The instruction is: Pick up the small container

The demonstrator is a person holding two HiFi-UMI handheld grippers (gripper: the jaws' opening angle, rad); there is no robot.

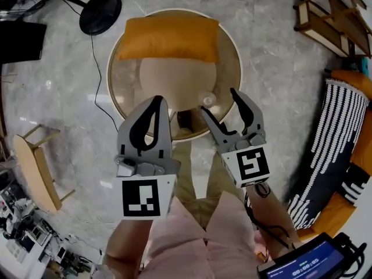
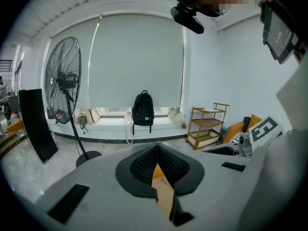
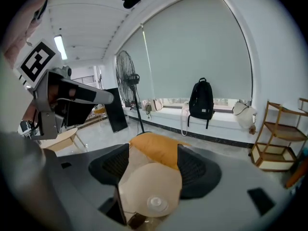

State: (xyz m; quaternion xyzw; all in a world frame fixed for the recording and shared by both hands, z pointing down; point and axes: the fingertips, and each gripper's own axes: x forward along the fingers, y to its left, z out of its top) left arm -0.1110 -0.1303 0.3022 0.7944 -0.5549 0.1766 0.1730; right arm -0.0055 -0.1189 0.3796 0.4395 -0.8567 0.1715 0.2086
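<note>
1. Progress: the pick-up has not begun. The small container, a clear, lidded piece, stands untouched on the round tabletop, at the lower right edge of its pale inner disc and below the orange cushion.
2. Right tool: released, jaws spread wide, nothing between them. In the head view it sits just beside the container, which appears in the jaw gap, though apparently below the tool rather than touching it.
3. Left tool: clenched on nothing, pads pressed together, at centre-left of the frame.
4. Remaining, as a judgement: bring the right tool down around the container, clamp, and lift.
5. The right gripper view alone shows the alignment: the container lies low in the frame, between and beneath the spread pads, with the cushion beyond.
6. The left gripper view shows its pads meeting. The container is absent there, and only a sliver of the tabletop shows under the tips.
7. Only the head view shows both tools and the whole tabletop together.
</note>
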